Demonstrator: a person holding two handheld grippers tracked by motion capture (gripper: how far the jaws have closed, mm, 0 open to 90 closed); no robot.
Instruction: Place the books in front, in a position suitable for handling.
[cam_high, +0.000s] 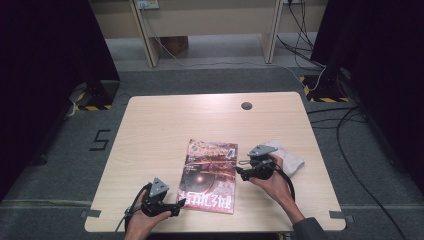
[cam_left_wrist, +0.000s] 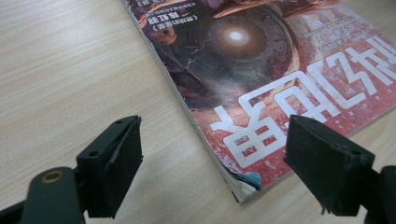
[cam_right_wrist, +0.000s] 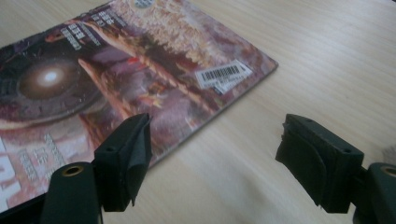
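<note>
Both tools closing in on the glossy red-and-purple magazine (cam_high: 210, 176) lying flat mid-surface.

Left tool (cam_left_wrist: 212, 163), jaws wide and empty, straddles its near spine corner; right tool (cam_right_wrist: 215, 154), equally wide, flanks the barcode edge. Next probably calls for lifting the cover. The high view adds a white cloth (cam_high: 291, 157) beside the right hand.
</note>
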